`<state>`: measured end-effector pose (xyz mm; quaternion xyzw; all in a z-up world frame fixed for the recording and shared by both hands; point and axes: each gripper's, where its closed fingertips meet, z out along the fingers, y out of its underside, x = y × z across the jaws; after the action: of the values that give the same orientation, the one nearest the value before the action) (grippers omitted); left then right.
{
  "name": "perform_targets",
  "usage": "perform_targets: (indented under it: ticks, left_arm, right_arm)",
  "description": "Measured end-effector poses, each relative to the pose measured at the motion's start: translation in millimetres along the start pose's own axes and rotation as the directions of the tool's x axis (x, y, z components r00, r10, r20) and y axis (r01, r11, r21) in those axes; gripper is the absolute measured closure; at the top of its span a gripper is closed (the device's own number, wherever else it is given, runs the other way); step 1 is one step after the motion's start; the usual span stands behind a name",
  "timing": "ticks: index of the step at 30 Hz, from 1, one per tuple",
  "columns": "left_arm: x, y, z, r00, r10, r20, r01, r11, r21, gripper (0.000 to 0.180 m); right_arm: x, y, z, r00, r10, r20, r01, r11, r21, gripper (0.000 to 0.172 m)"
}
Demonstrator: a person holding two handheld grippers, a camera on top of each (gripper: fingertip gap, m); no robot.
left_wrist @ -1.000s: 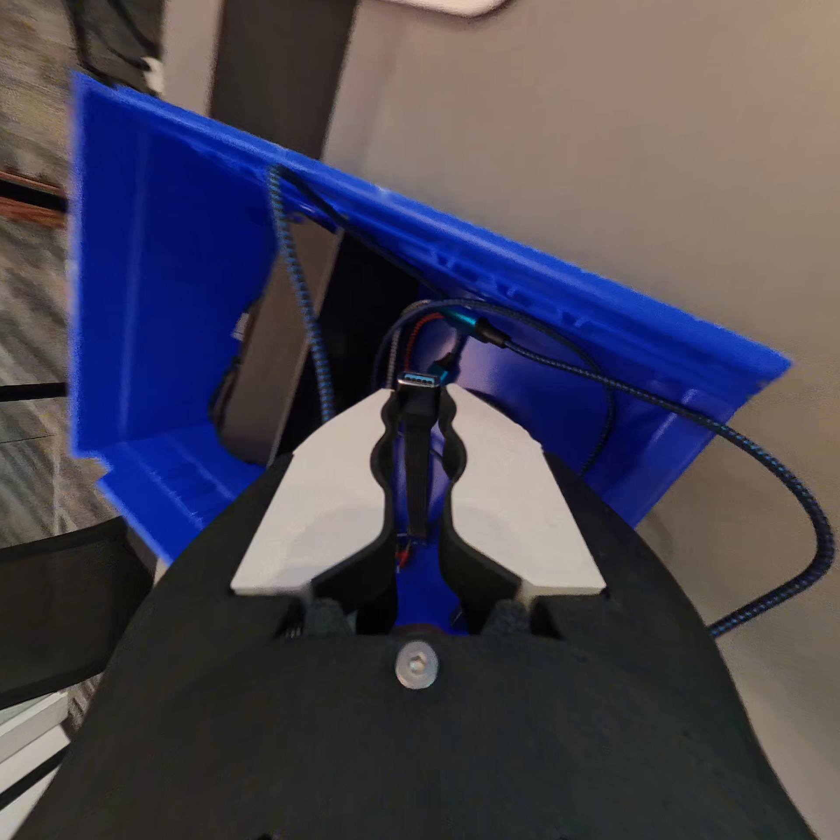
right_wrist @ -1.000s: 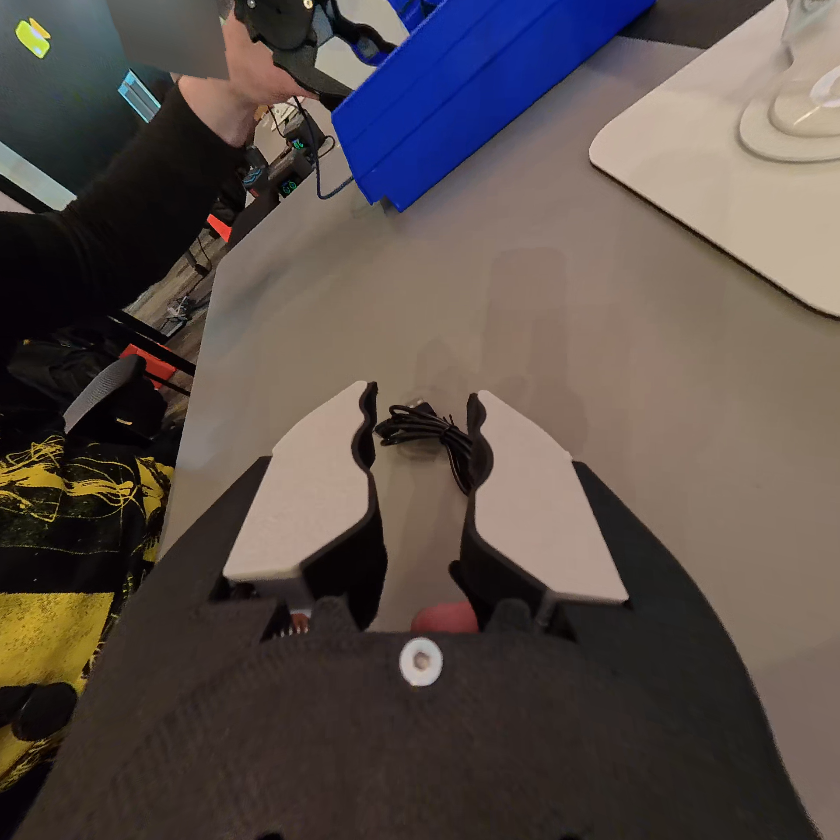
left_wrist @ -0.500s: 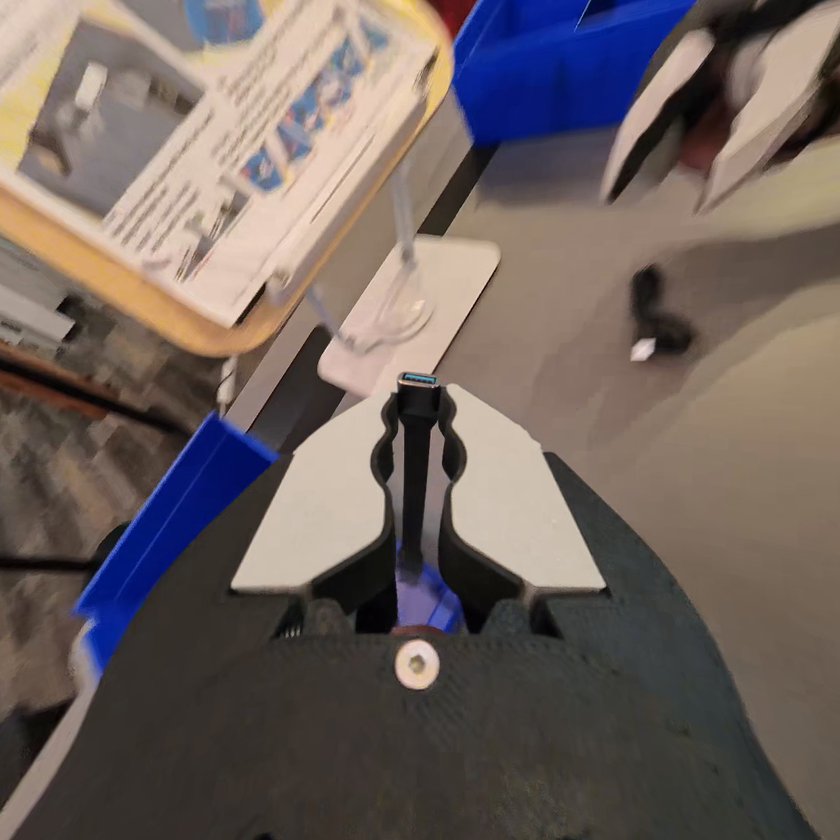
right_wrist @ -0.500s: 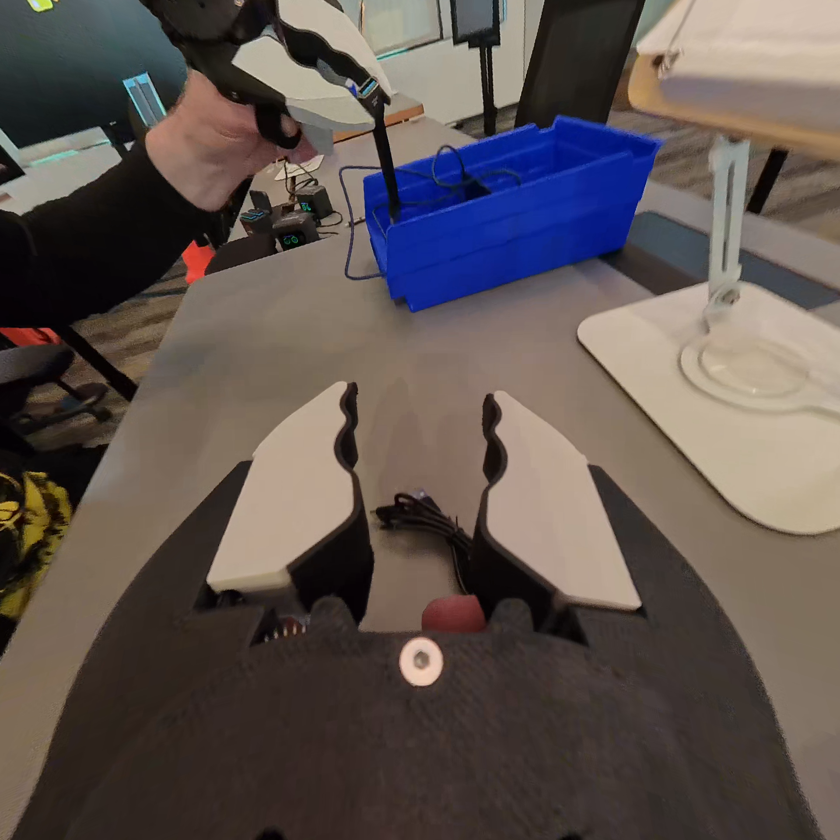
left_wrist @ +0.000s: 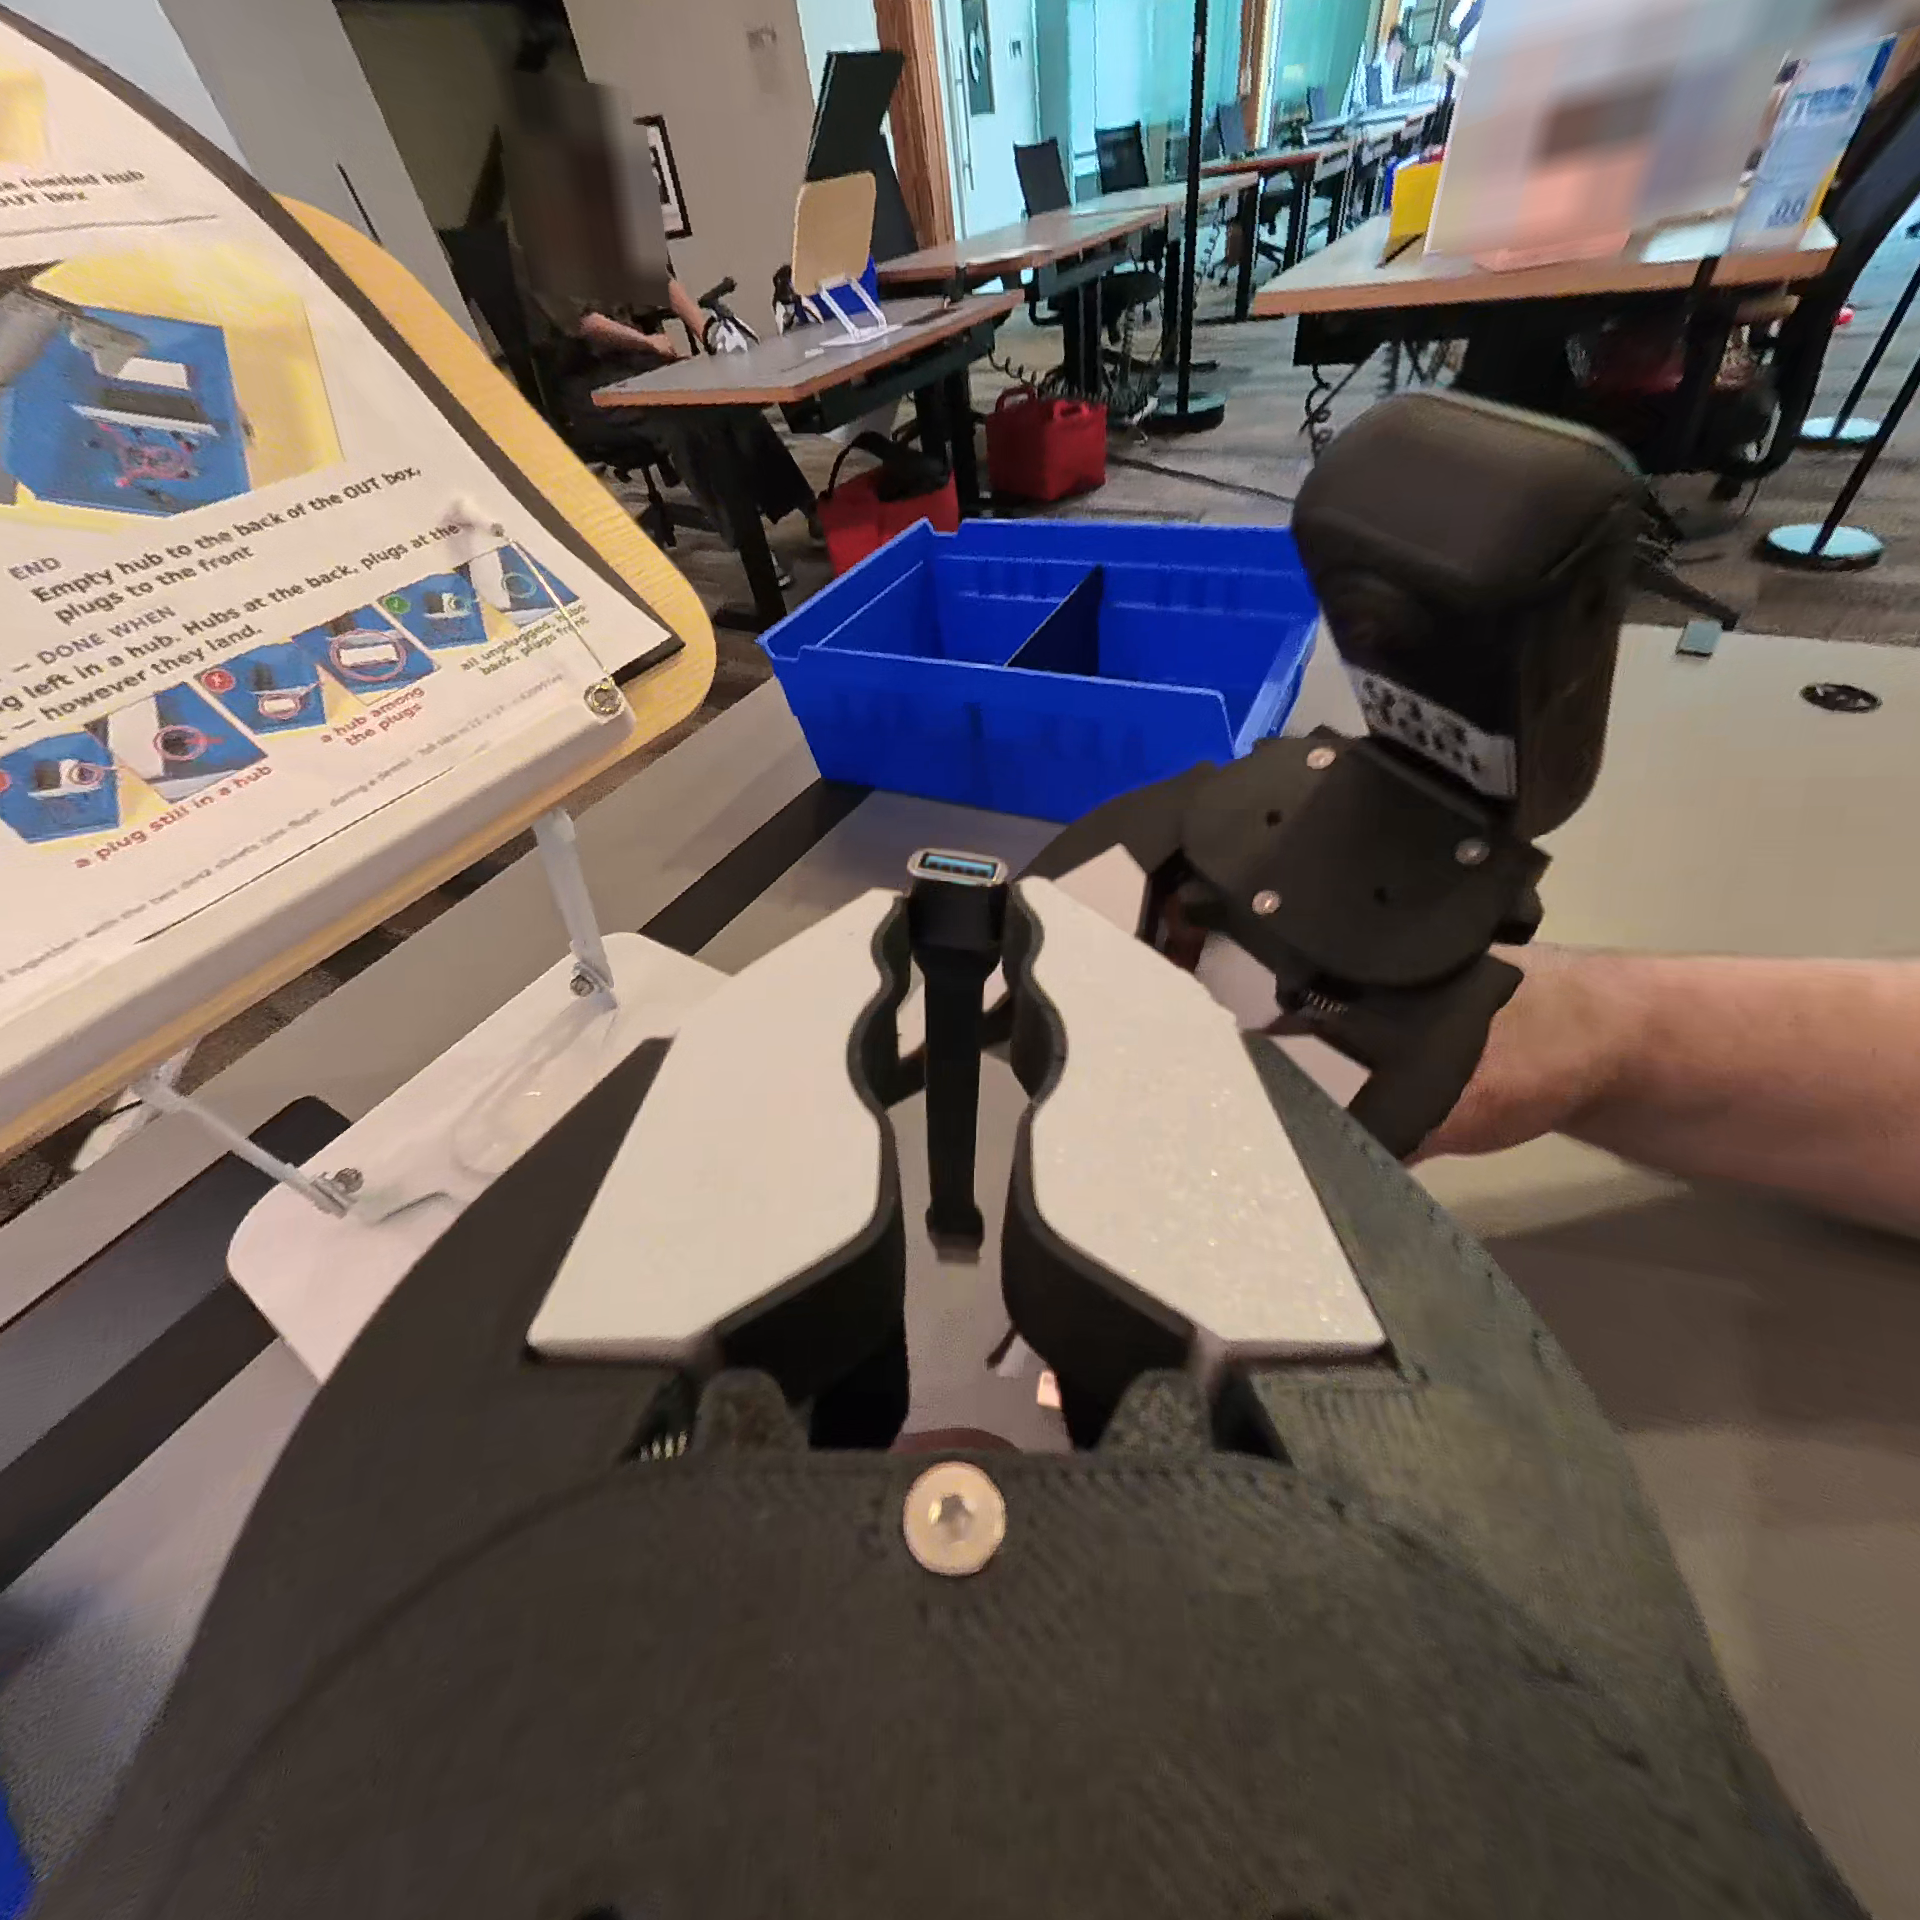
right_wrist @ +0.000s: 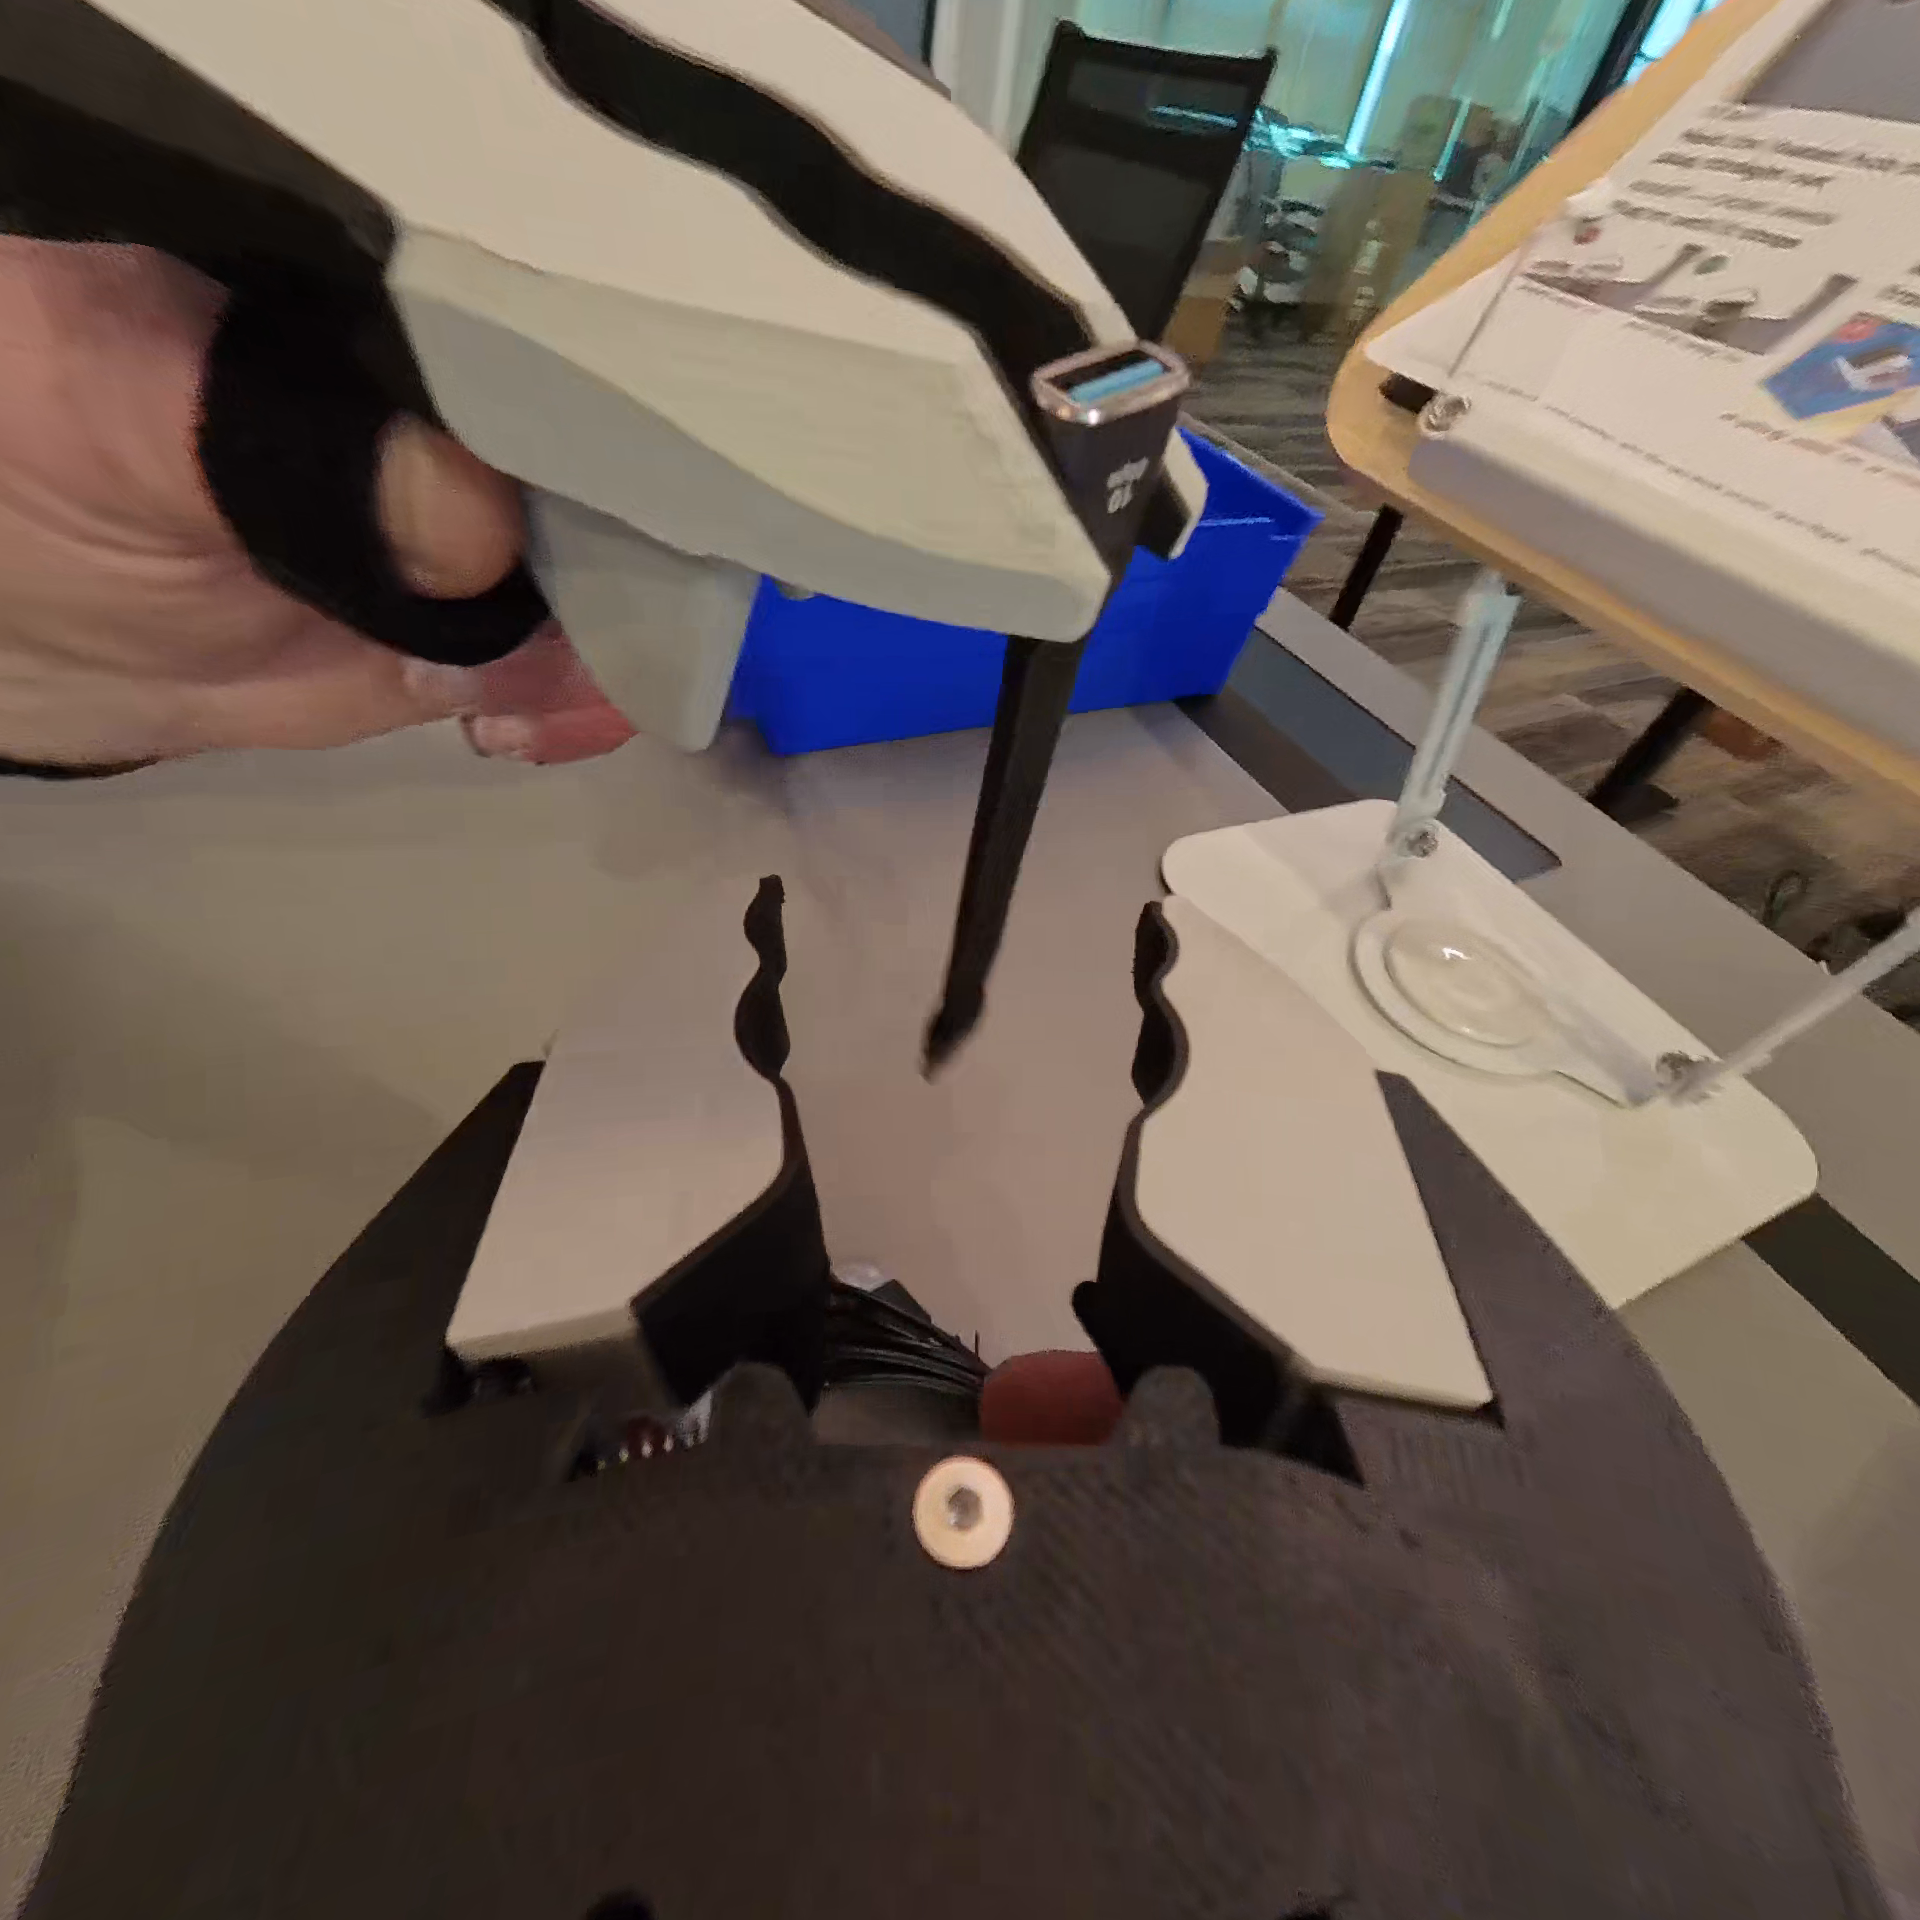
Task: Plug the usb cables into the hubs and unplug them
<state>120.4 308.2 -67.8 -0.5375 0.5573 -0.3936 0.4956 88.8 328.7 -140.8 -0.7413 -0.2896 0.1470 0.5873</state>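
My left gripper (left_wrist: 956, 920) is shut on a slim black USB hub (left_wrist: 954, 1039). The hub's end with a blue port (left_wrist: 957, 864) sticks out past the fingertips. The right wrist view shows the same gripper from the side at upper left, with the hub (right_wrist: 1023, 748) hanging down from its pads over the grey table (right_wrist: 312, 987). My right gripper (right_wrist: 958, 914) is open with nothing between its pads, just below the hub's lower end. A black coiled cable (right_wrist: 899, 1340) lies on the table near the base of its fingers. The right gripper's body (left_wrist: 1392, 862) shows at right in the left wrist view.
A blue divided bin (left_wrist: 1039, 665) stands at the table's far edge, and another blue bin (right_wrist: 987, 655) sits behind the left gripper. An instruction board (left_wrist: 260, 623) on a white stand base (right_wrist: 1455, 1091) takes up one side. A person's hand (right_wrist: 125, 540) holds the left gripper. The gap from one gripper's tips to the other's is roughly 8 cm.
My left gripper swung away from the blue bin of cables to above the table, still holding the hub. My right gripper opened wider and drew back from the black cable.
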Motion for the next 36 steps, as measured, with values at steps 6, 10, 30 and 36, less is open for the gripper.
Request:
perform_targets:
  ticks: [6,10,30,36]
  left_arm:
    - [4,-3,7,0.999,-0.030,0.026,0.029,0.999,0.033,0.164]
    - [2,0,5,0.998,-0.049,0.034,0.047,0.998,0.034,0.163]
    - [-64,19,-79,0.980,-0.005,0.199,0.019,0.997,-0.068,0.154]
    - [-105,21,-121,0.935,0.123,0.333,-0.064,0.981,-0.182,0.153]
  right_arm:
    - [6,6,-2,0.999,0.042,-0.022,-0.043,0.999,-0.017,0.155]
    - [11,11,-3,0.998,0.049,-0.043,-0.051,0.998,-0.046,0.164]
    - [-3,81,-30,0.930,0.296,0.216,-0.169,0.870,-0.464,0.170]
    - [-5,105,-32,0.907,0.373,0.195,-0.207,0.799,-0.565,0.170]
